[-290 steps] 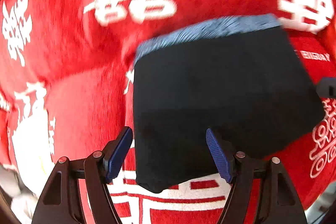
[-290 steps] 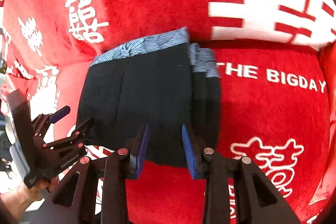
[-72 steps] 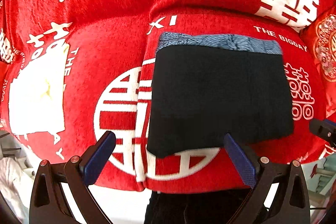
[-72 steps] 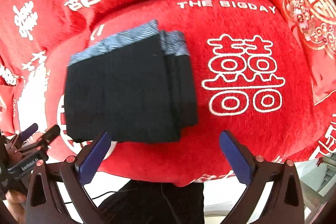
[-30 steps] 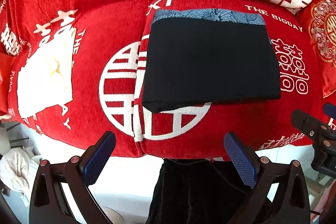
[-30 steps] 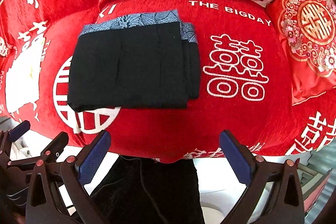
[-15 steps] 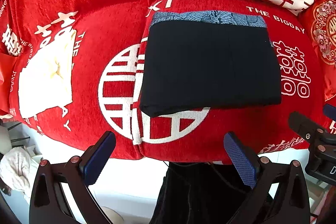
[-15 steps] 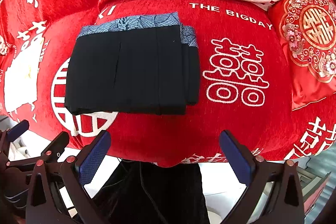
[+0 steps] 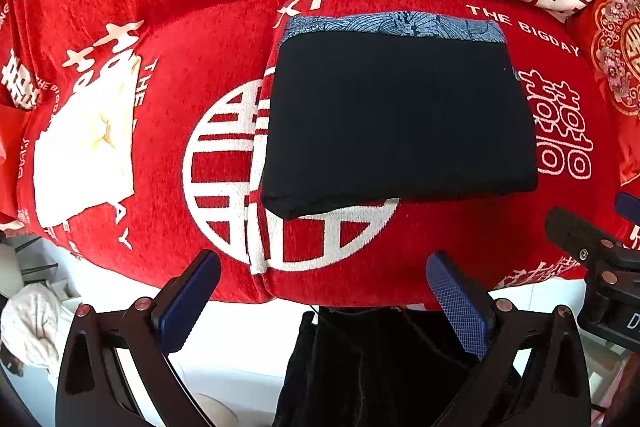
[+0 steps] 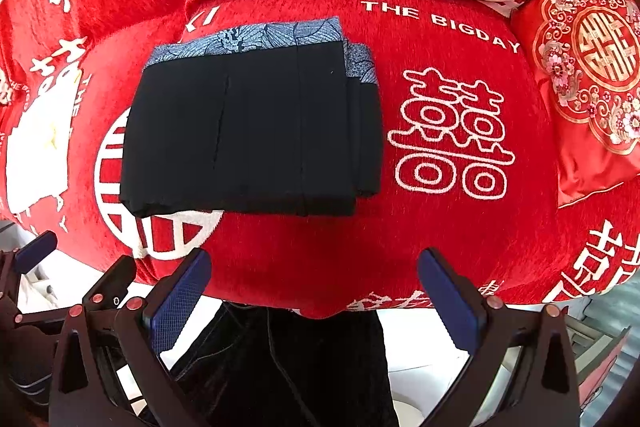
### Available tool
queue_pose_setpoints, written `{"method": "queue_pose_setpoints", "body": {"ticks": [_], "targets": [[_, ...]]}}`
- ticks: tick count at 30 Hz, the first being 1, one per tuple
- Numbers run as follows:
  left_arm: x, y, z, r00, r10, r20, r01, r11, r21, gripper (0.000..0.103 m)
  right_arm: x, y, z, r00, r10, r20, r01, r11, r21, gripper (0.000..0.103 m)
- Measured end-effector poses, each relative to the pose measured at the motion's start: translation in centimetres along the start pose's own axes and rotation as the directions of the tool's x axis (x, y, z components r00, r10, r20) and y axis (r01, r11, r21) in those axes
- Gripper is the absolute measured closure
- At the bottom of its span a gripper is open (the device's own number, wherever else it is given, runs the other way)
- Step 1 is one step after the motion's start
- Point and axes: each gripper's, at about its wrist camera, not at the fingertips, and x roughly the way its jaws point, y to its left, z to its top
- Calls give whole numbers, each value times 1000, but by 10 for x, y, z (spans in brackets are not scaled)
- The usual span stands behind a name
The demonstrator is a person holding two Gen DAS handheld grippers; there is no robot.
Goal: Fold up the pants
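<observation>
**Fold looks done, both grippers clear**

The pants (image 9: 396,123) sit as a compact black rectangle on the seat of the red sofa (image 9: 208,39), with the blue patterned waistband (image 9: 394,25) along the far edge. From the right wrist view the stacked layers step out at the right side, so the bundle is several layers thick.

Your left gripper (image 9: 324,301) has its fingers spread wide, holding nothing, off the front edge of the seat. Your right gripper (image 10: 314,297) is the same: fingers spread, empty, well short of the cloth.

My read: you're at the release/retreat stage. The near left corner of the pants bulges a bit and the right edge layers are not flush. If you want it tidier, the next move is a light press or nudge on that corner; otherwise nothing left to do.

Readable text: "THE BIGDAY" (image 10: 440,23) on the seat cover, plus white double-happiness characters. A red embroidered cushion (image 10: 588,75) sits to the right, a white cloth (image 9: 86,151) to the left.
</observation>
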Motion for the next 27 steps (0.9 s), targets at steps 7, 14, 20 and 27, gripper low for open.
{"method": "queue_pose_setpoints", "body": {"ticks": [7,14,20,27], "targets": [[3,1,1,1000,4,-3,-4,1000,-6,0,2,2,1,1000,-1,-8,1,1000,-7,0],[6,1,1,1000,11,-4,-11,1000,-4,0,3,2,4,1000,-5,-10,5,1000,-10,0],[7,0,2,1000,16,-3,-16,1000,1,0,5,2,8,1000,-6,-10,6,1000,-9,0],[9,-1,5,1000,20,1,-20,1000,5,0,7,2,10,1000,-7,-15,7,1000,-13,0]]}}
